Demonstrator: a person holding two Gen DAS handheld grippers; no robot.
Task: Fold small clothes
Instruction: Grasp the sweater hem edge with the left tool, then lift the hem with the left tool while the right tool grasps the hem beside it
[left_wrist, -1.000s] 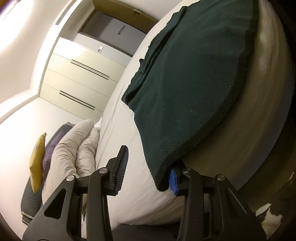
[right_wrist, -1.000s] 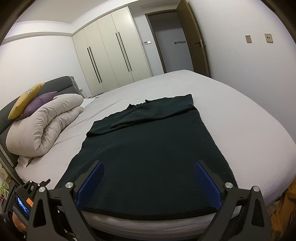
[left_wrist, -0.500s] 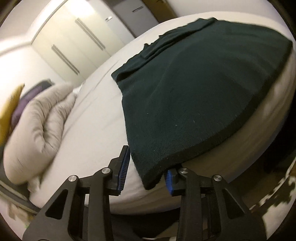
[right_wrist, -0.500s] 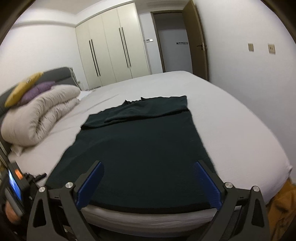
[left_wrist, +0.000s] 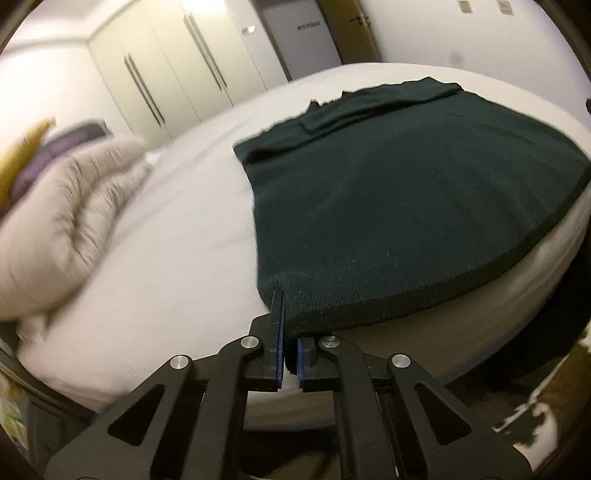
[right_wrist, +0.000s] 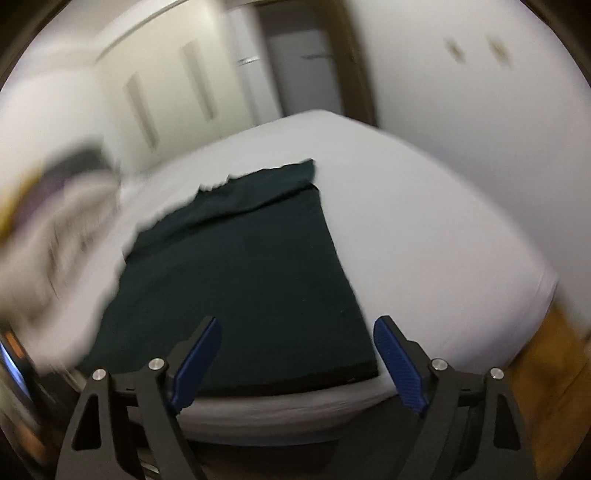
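Note:
A dark green knitted garment lies spread flat on the white bed, its hem along the near edge. My left gripper is shut on the hem's near left corner, the blue pads pinching the knit. In the blurred right wrist view the same garment lies ahead, and my right gripper hangs over its near right corner. Its jaws are closing but still wide apart, and the pads touch no cloth.
A rolled beige duvet with purple and yellow pillows lies at the left end of the bed. Cream wardrobe doors and a door stand beyond. A white wall runs along the bed's right side, wooden floor beneath.
The left gripper rolled upright and shut on the garment's left hem corner. The right gripper swung right toward the other corner and its jaws narrowed a little.

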